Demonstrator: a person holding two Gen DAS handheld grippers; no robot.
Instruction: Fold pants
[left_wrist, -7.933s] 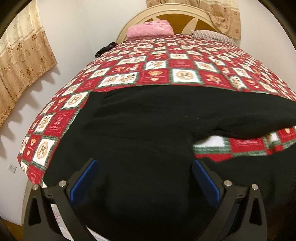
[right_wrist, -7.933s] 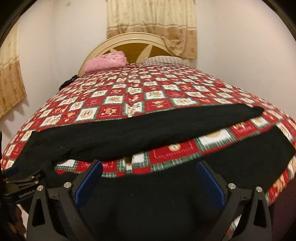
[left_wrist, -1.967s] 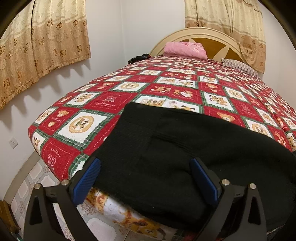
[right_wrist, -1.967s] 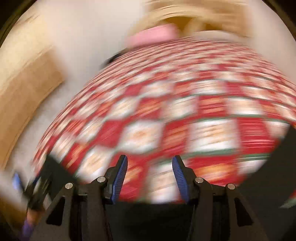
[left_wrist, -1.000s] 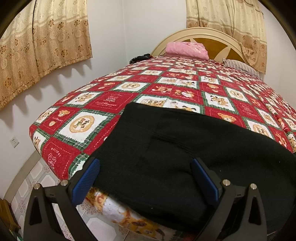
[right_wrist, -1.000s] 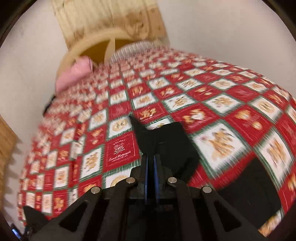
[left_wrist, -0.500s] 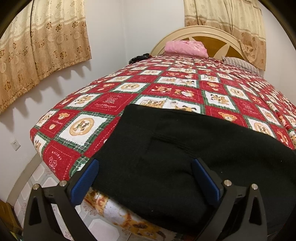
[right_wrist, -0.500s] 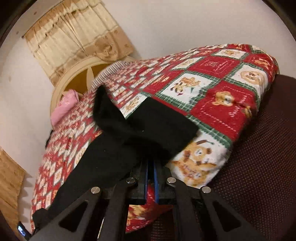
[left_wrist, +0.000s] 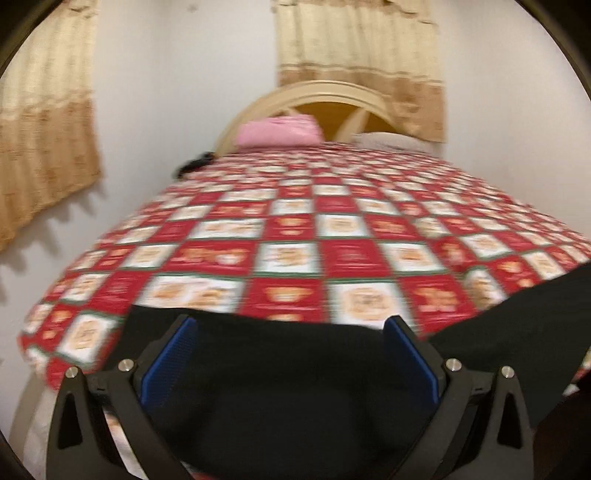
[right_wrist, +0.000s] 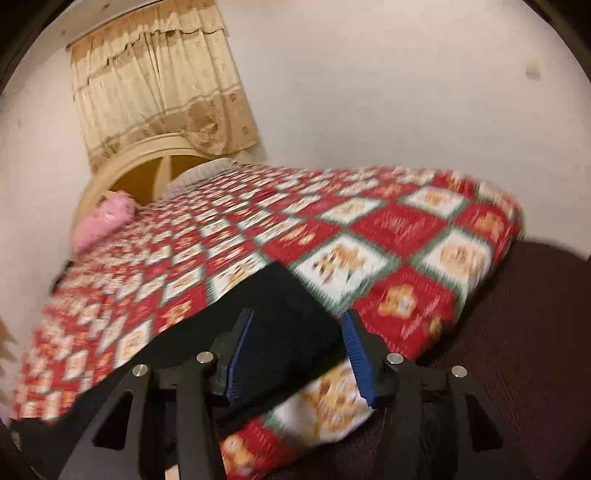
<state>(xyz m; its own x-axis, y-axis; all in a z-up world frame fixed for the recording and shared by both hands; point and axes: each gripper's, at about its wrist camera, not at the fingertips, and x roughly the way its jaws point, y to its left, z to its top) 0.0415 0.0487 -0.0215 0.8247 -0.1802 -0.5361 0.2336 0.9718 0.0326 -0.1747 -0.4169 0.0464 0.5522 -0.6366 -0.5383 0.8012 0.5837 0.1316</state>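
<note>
The black pants lie along the near edge of the bed, filling the bottom of the left view and running off toward its right edge, where a dark band crosses the red checked quilt. In the right view the leg end of the pants sits at lower centre, close to the corner of the quilt. The left gripper hovers over the cloth with its blue fingers spread wide and nothing between them; the right gripper also has its fingers apart, the leg end lying between them but not pinched. Judging by this, the step in hand is taking hold for the next fold, and it goes best if each gripper bites both layers at the very edge of the cloth, so that one layer does not slide off when lifted, and if the two rise together to keep the fold line straight. Both views are blurred, so fine creases cannot be read. Around the work, a pink pillow and a striped pillow lie by the headboard in the upper centre, curtains hang behind, and a small dark thing lies at the far left edge of the bed; all are well apart from the pants. The nearest hindrance is the bed edge itself, over which the cloth could slip toward the dark brown surface at lower right.
</note>
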